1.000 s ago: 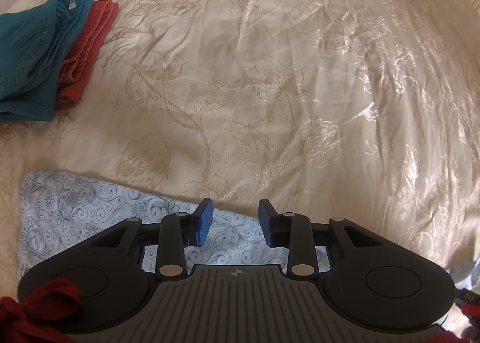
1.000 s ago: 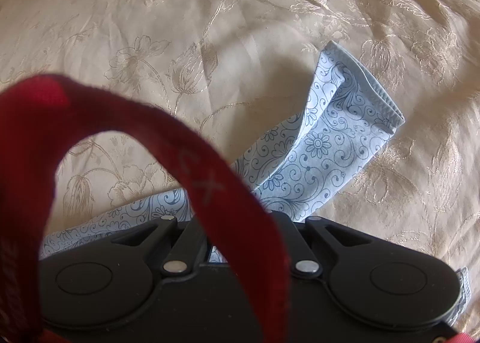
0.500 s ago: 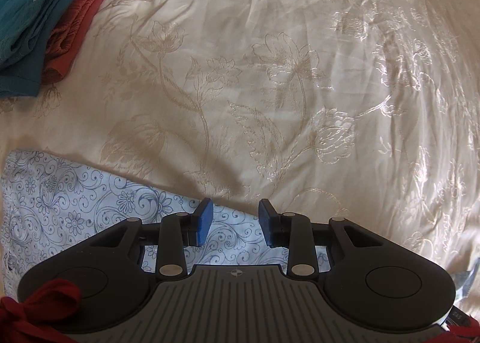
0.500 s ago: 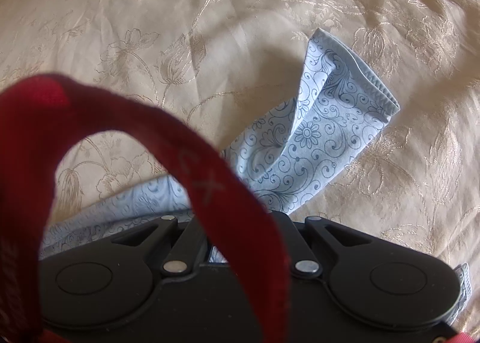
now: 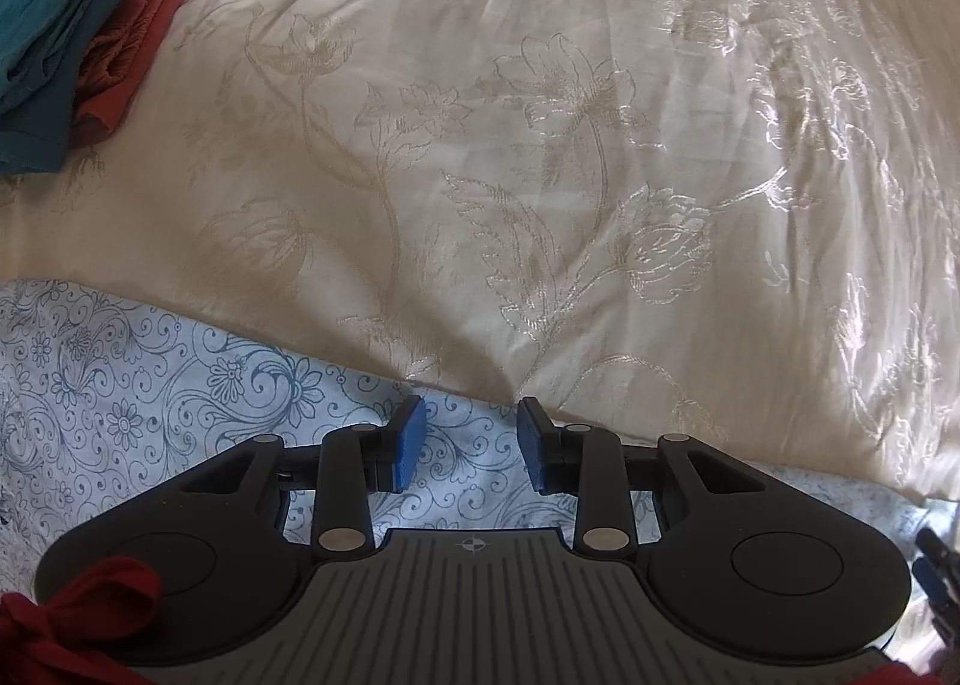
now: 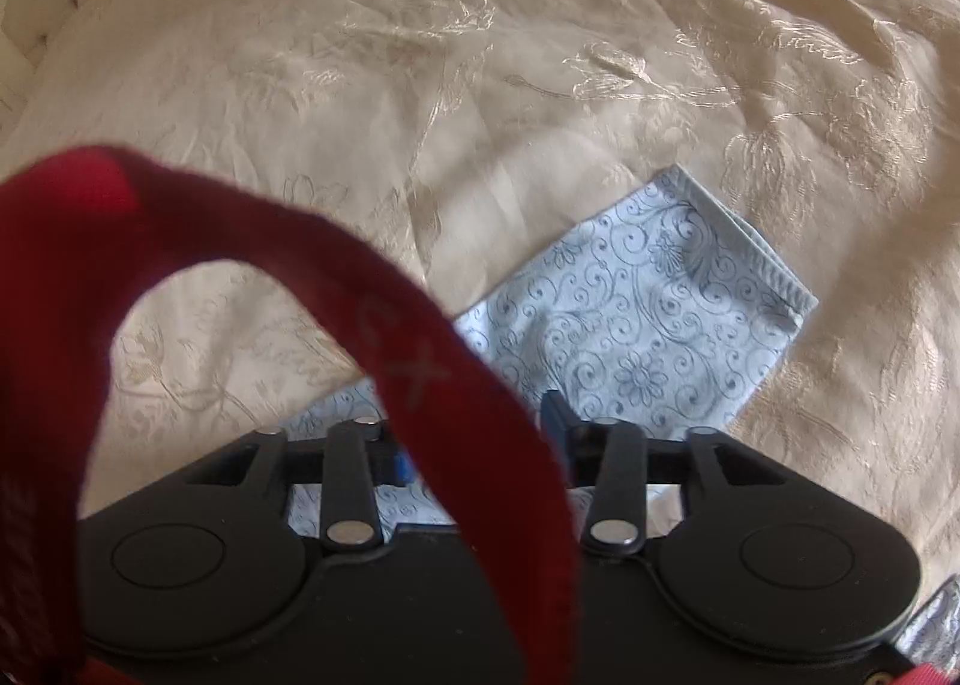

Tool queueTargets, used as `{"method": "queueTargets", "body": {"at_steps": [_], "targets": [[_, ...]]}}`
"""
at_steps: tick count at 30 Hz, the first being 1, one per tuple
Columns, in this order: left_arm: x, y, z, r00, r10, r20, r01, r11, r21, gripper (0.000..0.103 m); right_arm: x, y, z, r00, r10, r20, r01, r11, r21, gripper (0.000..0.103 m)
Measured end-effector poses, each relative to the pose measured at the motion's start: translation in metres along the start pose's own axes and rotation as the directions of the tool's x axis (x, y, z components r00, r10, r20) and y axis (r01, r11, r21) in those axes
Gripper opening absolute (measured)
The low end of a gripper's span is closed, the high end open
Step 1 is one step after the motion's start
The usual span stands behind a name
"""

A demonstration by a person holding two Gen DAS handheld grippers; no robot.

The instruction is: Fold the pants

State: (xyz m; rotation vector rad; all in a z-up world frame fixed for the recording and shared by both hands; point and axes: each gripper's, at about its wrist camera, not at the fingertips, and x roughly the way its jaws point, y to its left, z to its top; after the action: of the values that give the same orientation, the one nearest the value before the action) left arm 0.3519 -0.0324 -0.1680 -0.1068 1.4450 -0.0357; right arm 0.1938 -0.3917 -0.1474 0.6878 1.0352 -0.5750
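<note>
pants (image 6: 648, 325) hem, right view only

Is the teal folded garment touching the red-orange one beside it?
Touching. The left wrist view shows the teal garment lying over the red-orange garment's edge, no gap.

Left tool (image 5: 471, 439) agape, right tool (image 6: 480, 445) opening

Red strap (image 6: 420, 361) hides right claw (image 6: 480, 445) centre; pants (image 6: 648, 337) partly covered.
</note>
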Motion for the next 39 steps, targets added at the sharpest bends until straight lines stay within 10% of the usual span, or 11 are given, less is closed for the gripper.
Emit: {"method": "queueTargets", "body": {"at_steps": [8,12,33,36,39], "targets": [[-0.004,-0.002,-0.005,1.0,0.014,0.014,-0.014,1.0,0.023,0.033,0.041,0.016,0.025,0.994,-0.052,-0.1,0.063,0.991,0.114,0.055],[-0.01,0.001,-0.007,1.0,0.013,0.02,-0.014,0.999,0.03,0.033,0.044,0.019,0.017,0.981,-0.122,-0.149,0.129,0.991,0.037,0.009],[-0.001,0.0,-0.001,0.999,-0.037,-0.018,0.036,0.998,-0.058,0.033,-0.003,-0.013,-0.028,0.989,-0.063,-0.133,0.061,0.998,-0.023,0.008],[0.006,-0.003,-0.003,1.0,-0.006,-0.014,0.005,0.999,-0.052,0.005,-0.002,-0.013,-0.028,0.989,-0.062,-0.133,0.059,0.998,-0.024,0.008],[-0.003,-0.002,-0.012,0.998,-0.014,0.056,0.017,0.999,-0.05,0.001,-0.004,-0.014,-0.028,0.99,-0.058,-0.127,0.055,0.998,-0.025,0.008]]}}
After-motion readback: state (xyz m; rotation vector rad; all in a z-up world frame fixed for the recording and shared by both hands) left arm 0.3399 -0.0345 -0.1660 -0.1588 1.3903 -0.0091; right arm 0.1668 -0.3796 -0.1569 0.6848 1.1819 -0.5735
